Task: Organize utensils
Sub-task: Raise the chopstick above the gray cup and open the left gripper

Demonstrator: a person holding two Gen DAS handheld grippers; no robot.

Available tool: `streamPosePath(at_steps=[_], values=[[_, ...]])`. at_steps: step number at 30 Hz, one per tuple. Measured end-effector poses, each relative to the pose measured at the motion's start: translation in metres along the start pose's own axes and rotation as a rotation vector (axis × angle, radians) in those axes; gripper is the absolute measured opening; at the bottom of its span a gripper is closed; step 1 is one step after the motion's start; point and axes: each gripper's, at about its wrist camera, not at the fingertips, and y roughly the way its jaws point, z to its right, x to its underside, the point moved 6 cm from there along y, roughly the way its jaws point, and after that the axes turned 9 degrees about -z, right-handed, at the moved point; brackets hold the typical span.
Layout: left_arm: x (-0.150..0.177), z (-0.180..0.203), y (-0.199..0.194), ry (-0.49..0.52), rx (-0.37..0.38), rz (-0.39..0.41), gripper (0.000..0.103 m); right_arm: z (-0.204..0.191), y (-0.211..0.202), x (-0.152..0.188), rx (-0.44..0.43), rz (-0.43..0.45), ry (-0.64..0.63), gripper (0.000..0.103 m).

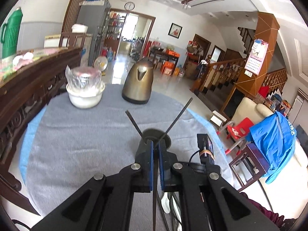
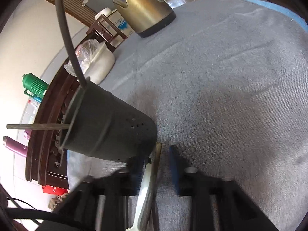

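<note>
My left gripper (image 1: 155,148) is pinched nearly closed on a thin dark chopstick (image 1: 154,192), which runs back between the blue pads (image 1: 151,165) and down past the camera. I hold it along the fingers so its tip can drop straight into the dark holder cup (image 1: 156,134) just ahead and below. Two more chopsticks (image 1: 178,115) already lean out of that cup, crossing in a V. That gripper looks level across the table, poised above the cup.

My right gripper (image 2: 163,146) sits low over the grey cloth (image 2: 231,77), rolled sideways so the cup looms close on its left. Its fingers stand apart, and between them lie a tan stick (image 2: 156,163) and a pale utensil handle (image 2: 144,188); the blur keeps me from telling whether they are gripped or just lying there. I judge it is reaching for the next pieces to go into the cup.

Farther out stand a gold kettle (image 1: 138,82) and a white bowl (image 1: 84,96) with wrapped contents.
</note>
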Motion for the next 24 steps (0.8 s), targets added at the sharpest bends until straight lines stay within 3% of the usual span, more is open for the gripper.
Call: streamPosePath(at_steps=[9,19,24], values=[[0.004,0.003,-0.006,0.004,0.028,0.042,0.006,-0.01,-0.059,0.011,-0.034,0.155,-0.019,0.007],[0.024,0.006,-0.002,0.023,-0.004,0.006,0.006,-0.06,-0.145,0.032,-0.048,0.372,-0.151,0.006],[0.017,0.008,-0.015,0.037,-0.016,0.048,0.005,-0.083,-0.175,0.039,-0.059,0.444,-0.206,0.006]])
